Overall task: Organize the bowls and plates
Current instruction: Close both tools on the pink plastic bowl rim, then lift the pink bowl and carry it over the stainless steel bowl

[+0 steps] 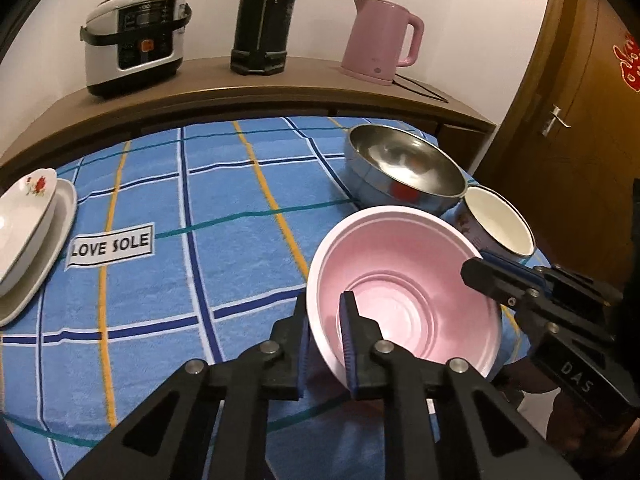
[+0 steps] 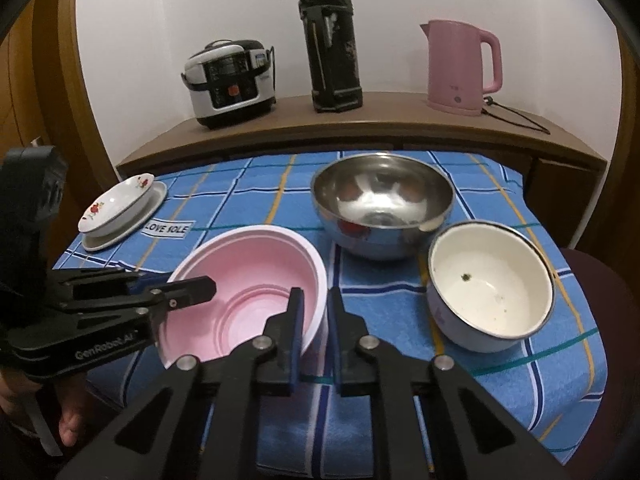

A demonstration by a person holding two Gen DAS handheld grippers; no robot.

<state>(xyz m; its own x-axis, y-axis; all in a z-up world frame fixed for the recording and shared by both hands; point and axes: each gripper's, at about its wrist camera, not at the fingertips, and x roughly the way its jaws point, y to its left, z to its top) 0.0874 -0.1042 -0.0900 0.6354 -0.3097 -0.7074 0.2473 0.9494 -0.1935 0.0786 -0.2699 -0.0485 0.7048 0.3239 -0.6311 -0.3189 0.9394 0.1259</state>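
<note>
Pink bowl (image 1: pixel 404 296) sits near the front edge of the blue checked cloth (image 1: pixel 224 216), and I've got it pinched from both sides. My left gripper (image 1: pixel 326 344) is clamped on the rim at about 8 o'clock of the bowl in the left wrist view, one pad inside, one outside the wall. My right gripper (image 2: pixel 316 332) bites the opposite rim, approx 4 o'clock of the bowl in the right wrist view, jaws narrow w/ the wall between them. Two grips bc the plastic looks thin and flexy; holding both sides should keep it level for a lift.

Outward: steel bowl (image 1: pixel 404 170) at 12 o'clock of the pink one, just beside it. White enamel bowl (image 2: pixel 490 286) at 2 o'clock in the left view, near, not touching as far as I can tell. Bowls are grouped on the right, so nesting there looks like the plan, prob pink into steel, but that's my guess.

Far left, 9 o'clock: flowered dish (image 2: pixel 116 204) already stacked on a white plate (image 2: pixel 154 204); plates done, I'd say.

Back shelf (image 2: pixel 400 120): rice cooker (image 2: pixel 230 84), dark flask (image 2: pixel 332 44), pink kettle (image 2: pixel 460 68); out of the way.
</note>
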